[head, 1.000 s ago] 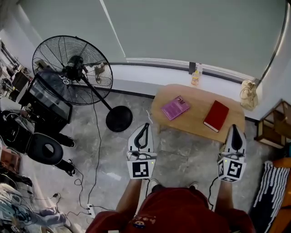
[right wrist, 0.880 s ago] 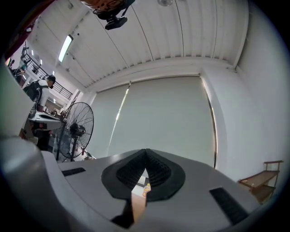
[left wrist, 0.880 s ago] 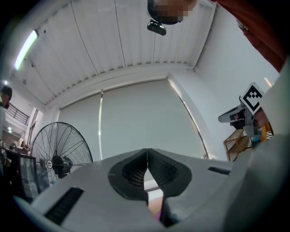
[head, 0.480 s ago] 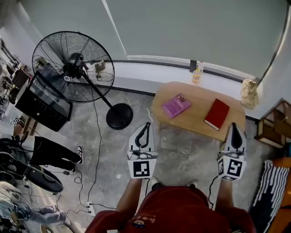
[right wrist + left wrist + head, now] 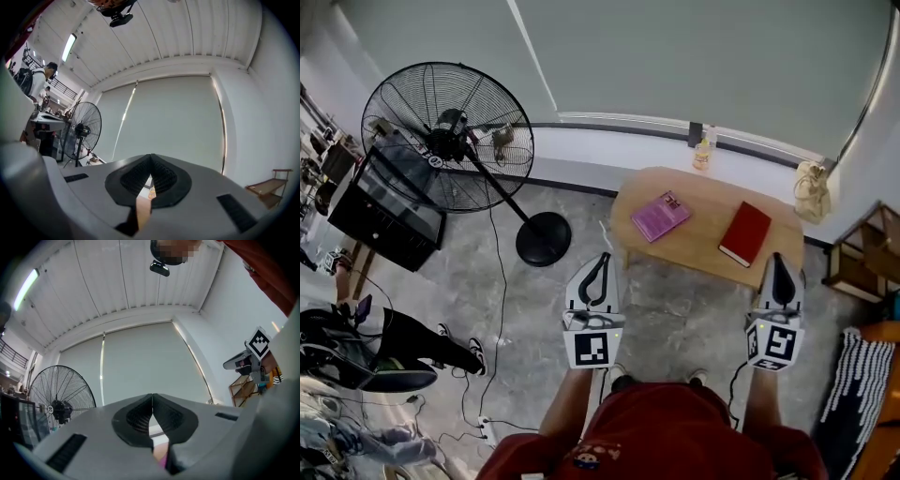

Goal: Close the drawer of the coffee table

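Looking down, the head view shows the oval wooden coffee table (image 5: 698,246) by the window wall, 2 books (image 5: 660,215) on top, no drawer visible. The left gripper (image 5: 600,260) and right gripper (image 5: 774,260) hover near it. Left gripper view: jaws closed, empty. Right gripper view: likewise. Versus 1 second ago, only a person (image 5: 422,339) at left has shifted.

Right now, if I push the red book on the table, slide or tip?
The red book lies flat on the table, so it should slide rather than tip or roll. Its cover looks hard, so it is probably stiff if lifted by one edge. It sits near the table's front edge; a push that way might drop it.
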